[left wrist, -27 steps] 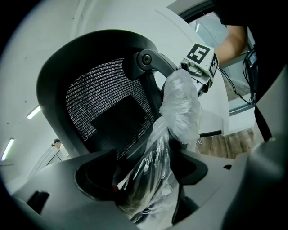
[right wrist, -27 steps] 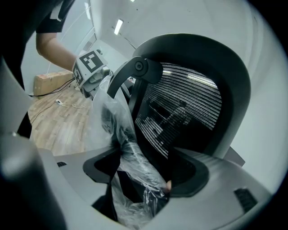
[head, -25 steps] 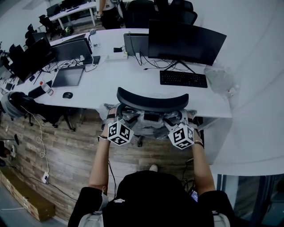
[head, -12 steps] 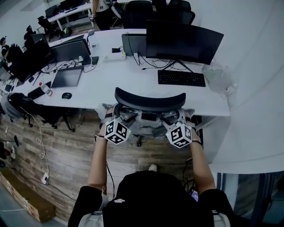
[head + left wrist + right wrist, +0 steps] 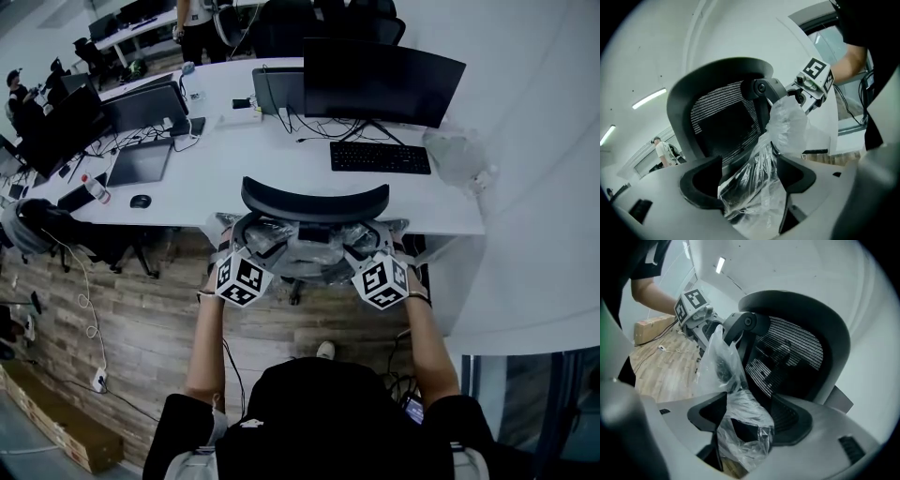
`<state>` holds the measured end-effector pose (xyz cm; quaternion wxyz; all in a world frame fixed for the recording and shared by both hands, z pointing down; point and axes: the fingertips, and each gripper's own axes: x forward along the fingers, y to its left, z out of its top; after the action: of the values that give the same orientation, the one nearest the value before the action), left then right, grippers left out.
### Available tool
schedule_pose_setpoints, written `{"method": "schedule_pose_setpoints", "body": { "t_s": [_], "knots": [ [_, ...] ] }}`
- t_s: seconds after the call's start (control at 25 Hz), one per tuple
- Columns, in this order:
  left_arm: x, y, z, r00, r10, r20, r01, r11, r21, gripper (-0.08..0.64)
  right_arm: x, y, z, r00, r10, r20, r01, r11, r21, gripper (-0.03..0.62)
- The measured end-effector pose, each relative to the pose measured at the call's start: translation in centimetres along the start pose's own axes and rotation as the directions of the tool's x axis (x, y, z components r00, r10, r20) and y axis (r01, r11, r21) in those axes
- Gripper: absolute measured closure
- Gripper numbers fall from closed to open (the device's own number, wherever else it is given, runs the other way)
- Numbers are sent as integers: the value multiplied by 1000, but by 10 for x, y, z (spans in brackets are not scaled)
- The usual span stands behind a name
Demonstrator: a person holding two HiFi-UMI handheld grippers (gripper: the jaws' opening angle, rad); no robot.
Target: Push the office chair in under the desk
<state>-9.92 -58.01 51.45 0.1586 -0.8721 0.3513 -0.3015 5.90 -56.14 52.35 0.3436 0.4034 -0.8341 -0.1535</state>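
Note:
The black mesh office chair [image 5: 314, 200] stands at the front edge of the white desk [image 5: 234, 178], its headrest over the desk edge. Its armrests are wrapped in clear plastic. My left gripper [image 5: 253, 248] is shut on the left plastic-wrapped armrest [image 5: 754, 187]. My right gripper [image 5: 367, 249] is shut on the right plastic-wrapped armrest [image 5: 740, 420]. In the left gripper view the jaws [image 5: 750, 180] clamp the crinkled plastic below the mesh back [image 5: 722, 122]. The right gripper view shows the same grip [image 5: 750, 418] beside the mesh back [image 5: 792, 357]. The seat is hidden.
On the desk stand a monitor [image 5: 380, 80], a keyboard [image 5: 380, 157], a laptop [image 5: 141, 161], a mouse [image 5: 142, 201] and a bottle [image 5: 94, 186]. A clear bag [image 5: 455, 155] lies at the desk's right end. Another dark chair [image 5: 37, 225] is at the left on the wooden floor [image 5: 141, 319].
The head view has crept slightly forward and more of the chair's back frame shows. Both grippers keep their hold on the armrests; the chair sits about the same against the desk.

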Motion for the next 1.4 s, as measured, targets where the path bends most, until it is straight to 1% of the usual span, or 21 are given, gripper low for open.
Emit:
{"method": "schedule_pose_setpoints", "body": {
  "t_s": [0.08, 0.24, 0.48, 0.6, 0.76, 0.8, 0.88, 0.92, 0.96, 1.08, 1.12, 1.28, 1.4],
  "knots": [
    [-7, -1, 2, 1000, 0, 5, 0, 1000, -27, 193, -5, 2, 2, 1000, -5, -10, 5, 1000, 23, 284],
    [-17, -6, 7, 1000, -3, 15, 4, 998, -59, 195, -15, 5, 7, 1000, -10, -16, 11, 999, 53, 284],
    [-29, -17, 22, 997, -4, 77, 13, 992, -124, 195, -32, 5, 14, 999, -35, -2, 35, 994, 107, 295],
    [-37, -24, 27, 995, -5, 96, 19, 990, -140, 195, -41, 6, 17, 998, -63, 5, 62, 991, 116, 330],
    [-44, -31, 34, 994, 1, 105, 14, 990, -138, 196, -52, 7, 22, 996, -91, 27, 86, 986, 144, 374],
    [-46, -32, 37, 994, 4, 111, 12, 989, -147, 196, -55, 6, 24, 995, -98, 35, 92, 984, 155, 384],
    [-49, -33, 44, 991, 14, 136, 12, 982, -188, 205, -61, 4, 25, 992, -116, 52, 105, 978, 180, 413],
    [-51, -33, 47, 988, 22, 152, 11, 977, -214, 219, -64, 3, 27, 990, -127, 56, 114, 975, 191, 437],
    [-53, -33, 49, 986, 38, 164, 1, 972, -236, 249, -67, 2, 28, 989, -137, 60, 123, 972, 200, 462],
    [-62, -30, 53, 977, 114, 179, -61, 959, -277, 417, -74, 1, 34, 984, -159, 79, 139, 965, 220, 494],
    [-66, -29, 55, 974, 133, 184, -76, 954, -290, 444, -77, 1, 36, 983, -163, 87, 140, 963, 230, 499],
    [-80, -26, 64, 962, 180, 207, -100, 933, -345, 493, -86, 2, 43, 978, -179, 110, 140, 946, 292, 528],
    [-86, -22, 69, 953, 211, 219, -113, 915, -387, 520, -91, 0, 46, 971, -204, 123, 152, 927, 342, 543]
  ]
}}
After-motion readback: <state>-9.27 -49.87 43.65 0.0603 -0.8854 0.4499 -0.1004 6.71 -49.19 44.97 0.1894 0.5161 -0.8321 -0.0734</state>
